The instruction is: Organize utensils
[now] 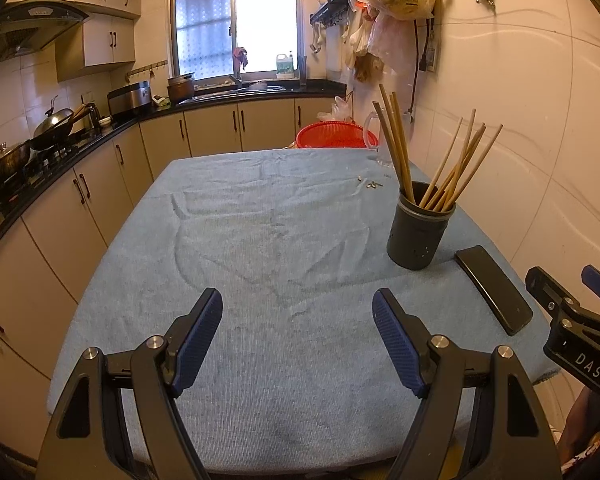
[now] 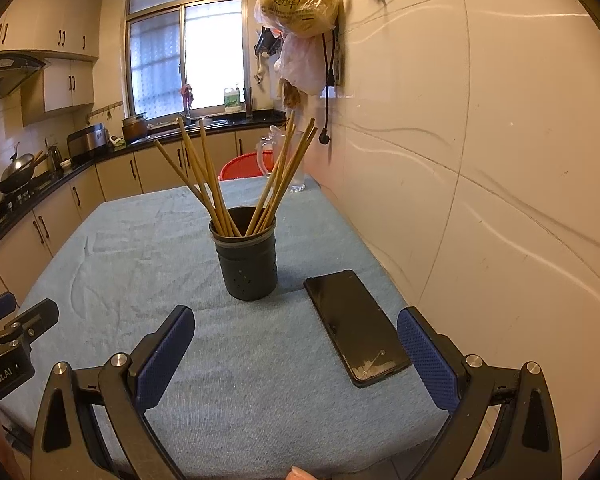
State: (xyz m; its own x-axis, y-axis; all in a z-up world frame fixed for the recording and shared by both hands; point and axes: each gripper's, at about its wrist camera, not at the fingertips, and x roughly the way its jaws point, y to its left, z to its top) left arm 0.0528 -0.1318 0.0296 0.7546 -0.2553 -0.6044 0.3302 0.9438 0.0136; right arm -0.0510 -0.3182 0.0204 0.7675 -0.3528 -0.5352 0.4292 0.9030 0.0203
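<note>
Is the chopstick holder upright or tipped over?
Upright: the dark holder stands on its base on the blue cloth, chopsticks fanning from its open top.

Your left hand-held gripper (image 1: pixel 297 336) is tilted downward, its blue-padded fingers (image 1: pixel 198 340) spread wide with nothing between them. Your right hand-held gripper (image 2: pixel 296 354) sits just beside it, angled down the same way, fingers (image 2: pixel 430 360) equally wide apart and empty.
</note>
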